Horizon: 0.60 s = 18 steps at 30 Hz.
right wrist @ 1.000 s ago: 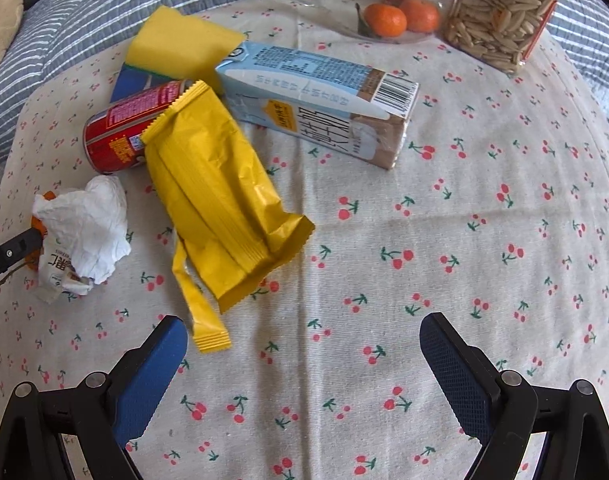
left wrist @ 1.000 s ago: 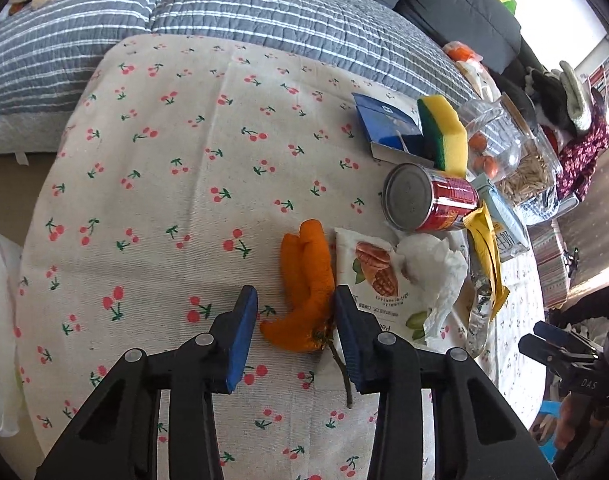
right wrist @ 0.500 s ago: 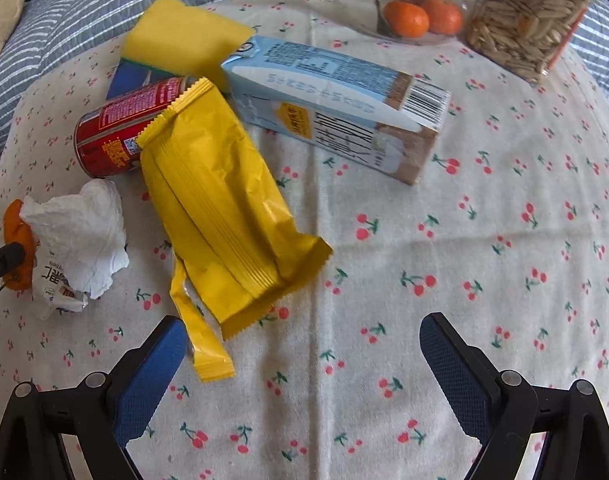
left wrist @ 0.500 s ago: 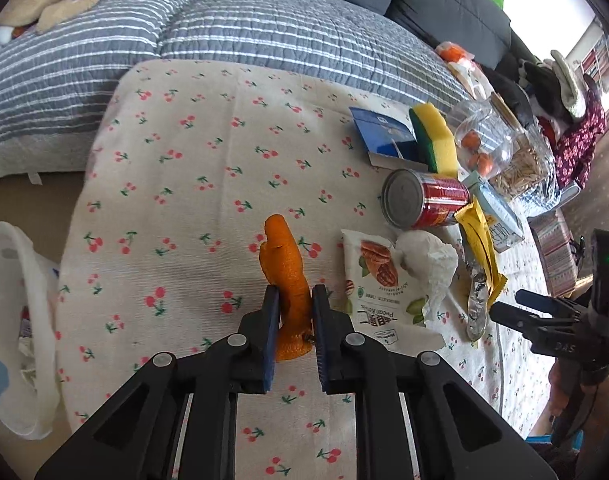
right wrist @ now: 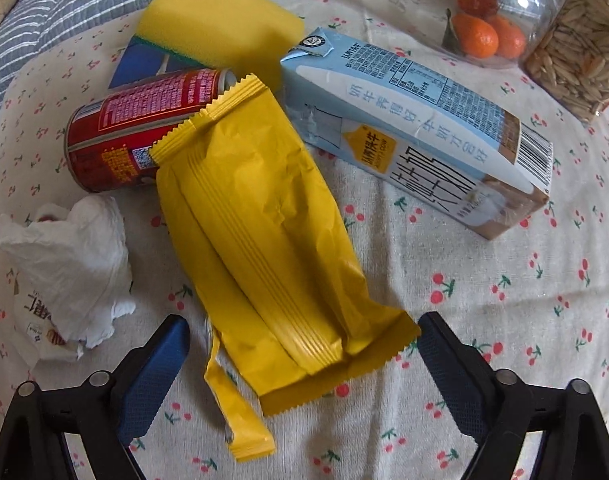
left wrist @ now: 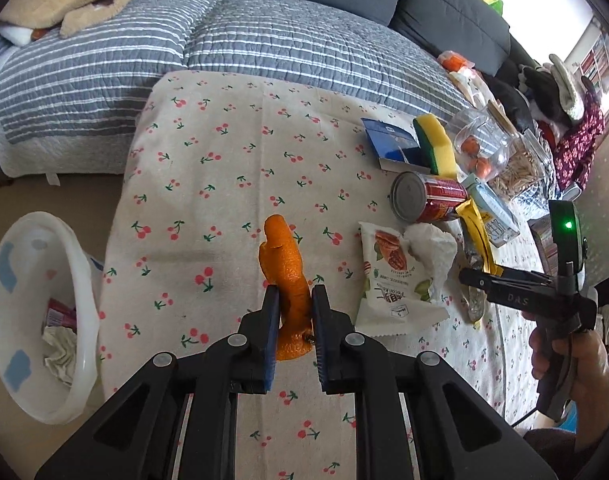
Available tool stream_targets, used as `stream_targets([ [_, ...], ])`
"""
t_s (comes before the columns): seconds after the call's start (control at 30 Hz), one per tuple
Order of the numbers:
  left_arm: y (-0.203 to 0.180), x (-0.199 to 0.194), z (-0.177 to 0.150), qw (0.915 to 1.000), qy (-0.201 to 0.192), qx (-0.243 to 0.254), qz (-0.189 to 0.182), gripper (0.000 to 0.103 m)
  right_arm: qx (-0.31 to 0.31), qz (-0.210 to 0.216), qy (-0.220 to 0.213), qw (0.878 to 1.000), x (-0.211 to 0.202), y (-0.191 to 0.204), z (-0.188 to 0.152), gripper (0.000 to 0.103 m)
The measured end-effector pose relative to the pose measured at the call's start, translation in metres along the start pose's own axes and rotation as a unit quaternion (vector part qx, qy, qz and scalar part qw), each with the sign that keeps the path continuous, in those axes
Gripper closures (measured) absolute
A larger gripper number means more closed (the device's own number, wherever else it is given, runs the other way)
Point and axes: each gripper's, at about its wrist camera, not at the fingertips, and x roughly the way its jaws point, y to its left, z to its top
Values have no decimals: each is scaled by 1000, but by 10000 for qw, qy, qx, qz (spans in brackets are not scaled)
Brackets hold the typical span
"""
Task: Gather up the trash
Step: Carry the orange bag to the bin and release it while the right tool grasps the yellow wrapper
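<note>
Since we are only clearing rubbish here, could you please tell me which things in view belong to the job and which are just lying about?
Part of the job:
- orange peel, held in the left tongs
- yellow wrapper, between the open right tongs
- crumpled tissue
- red can
- nut packet
- milk carton
- white bin

Just lying about:
- sponge
- jar of seeds
- tangerines

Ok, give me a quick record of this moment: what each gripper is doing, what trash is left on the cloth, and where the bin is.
left gripper: shut on the orange peel, held above the cloth
right gripper: open, fingers either side of the yellow wrapper, jaws have just been closing
trash left: red can, crumpled tissue, milk carton, snack packet
bin: white bin beside the table, already holding trash
not trash: sponge, jars
</note>
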Motion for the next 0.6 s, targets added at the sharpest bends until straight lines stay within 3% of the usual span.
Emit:
stream_targets([
  [0.27,10,-14,-5,9999,-89,-78,-2,86,37,-25,-155,9999,-1,-5,-1,44],
  [0.6,30,-38,-9,9992,-301,-263,0,86,293,492,-276,9980,-29,-21,-10,52],
])
